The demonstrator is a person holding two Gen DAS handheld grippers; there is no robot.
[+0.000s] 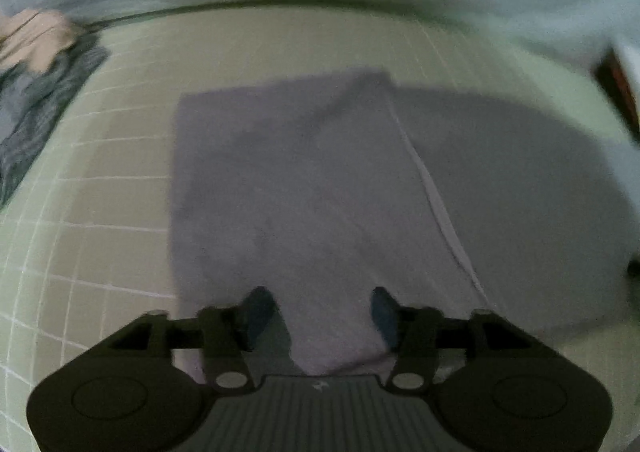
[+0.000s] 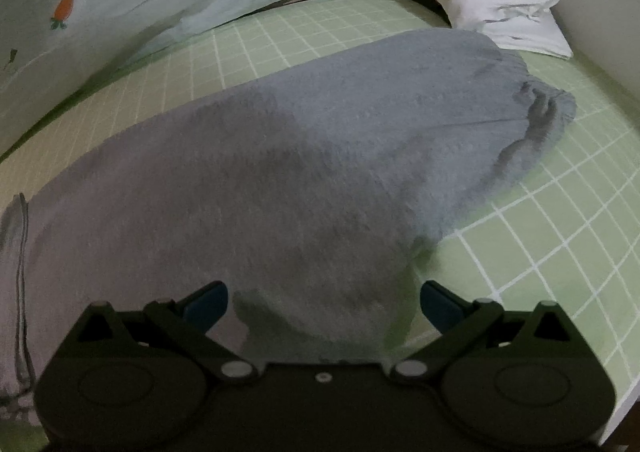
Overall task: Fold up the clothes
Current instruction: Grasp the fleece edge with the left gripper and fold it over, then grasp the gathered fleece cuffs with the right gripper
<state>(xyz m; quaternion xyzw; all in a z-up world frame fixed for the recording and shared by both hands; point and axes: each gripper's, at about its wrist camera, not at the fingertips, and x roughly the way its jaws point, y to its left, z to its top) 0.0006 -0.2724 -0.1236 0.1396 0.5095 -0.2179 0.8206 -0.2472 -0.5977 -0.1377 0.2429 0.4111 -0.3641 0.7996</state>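
Hovering with spread, empty jaws, the left gripper (image 1: 320, 312) and right gripper (image 2: 324, 304) should pinch the grey garment (image 1: 312, 188) at its near edge, low in both frames, evenly.

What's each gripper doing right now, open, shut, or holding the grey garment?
Left gripper: open, over the grey garment, gripping nothing.
Right gripper: open wide, grey garment between the jaws but not gripped.
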